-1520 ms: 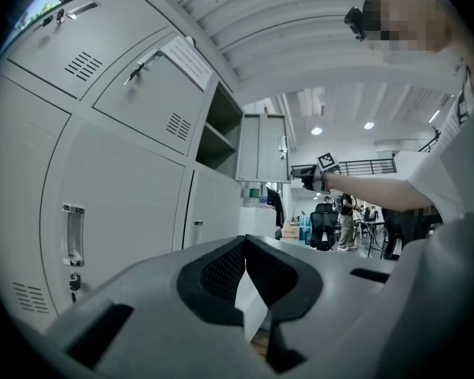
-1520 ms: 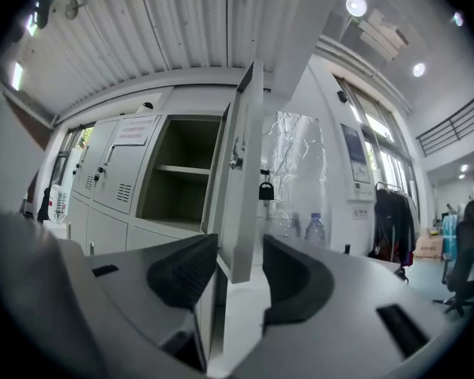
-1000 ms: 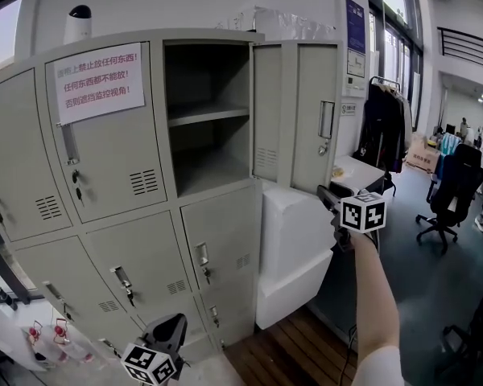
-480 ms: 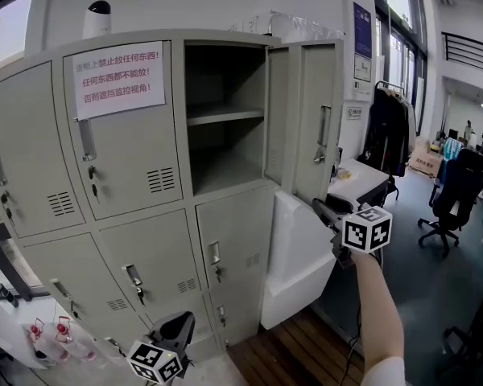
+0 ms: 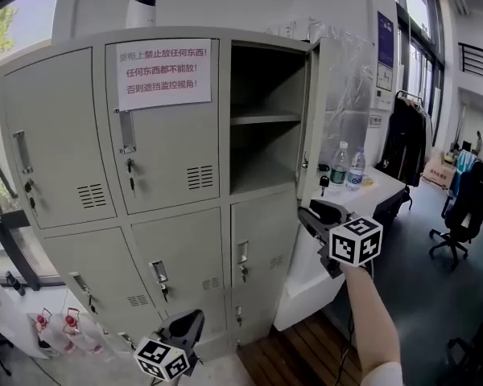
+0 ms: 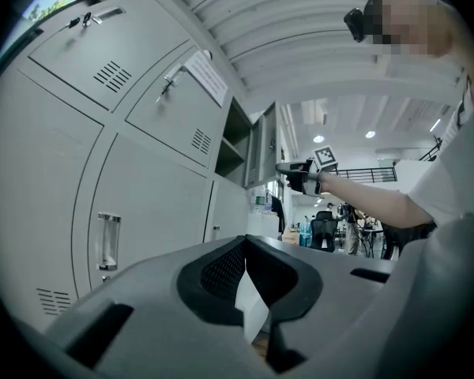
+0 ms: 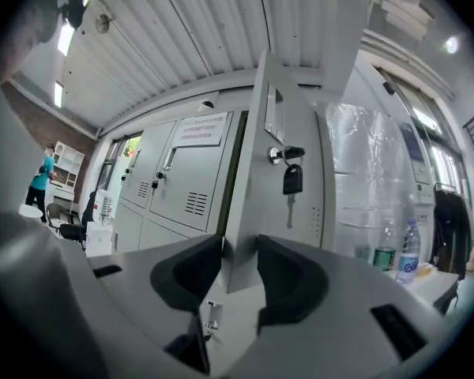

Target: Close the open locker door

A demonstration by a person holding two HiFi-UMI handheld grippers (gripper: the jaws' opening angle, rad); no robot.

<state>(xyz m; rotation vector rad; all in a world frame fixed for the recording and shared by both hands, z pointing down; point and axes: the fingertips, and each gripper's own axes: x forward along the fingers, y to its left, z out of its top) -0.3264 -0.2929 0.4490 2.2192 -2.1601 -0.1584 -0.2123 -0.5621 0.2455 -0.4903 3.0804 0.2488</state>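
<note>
**Left gripper** (image 5: 191, 322) (image 6: 246, 247): sits at the bottom edge of the head view, in front of the lowest locker row, much where it was one second ago. Its jaws are brought together at the tips, with nothing between them.

**Right gripper** (image 5: 308, 214) (image 7: 239, 251): held out on the person's forearm (image 5: 369, 320), right of centre in the head view. One second ago it was below and to the right of the door, clear of it. It has since moved left and now meets the door's bottom edge. In the right gripper view the jaws stand narrow, one on each side of that edge, and close on it.

**Locker door** (image 5: 312, 127) (image 7: 288, 133): open and hinged at the right side of the top-row compartment. Earlier it showed a broad face with its handle. It now appears in the head view as a thin, near edge-on strip. A key (image 7: 291, 180) hangs from its lock.

**Open compartment** (image 5: 262, 159): upper centre of the head view, divided by one shelf (image 5: 264, 117).

**Locker bank** (image 5: 185, 240): grey. It has shifted right in the frame, so more closed doors show at the left. A paper notice (image 5: 163, 75) is stuck to the door left of the compartment.

**Bench** (image 5: 380, 186): behind the door at the right. It carries two bottles (image 5: 339, 167) side by side, which were not in view before.

**Office chair** (image 5: 471, 203): far right of the frame.
</note>
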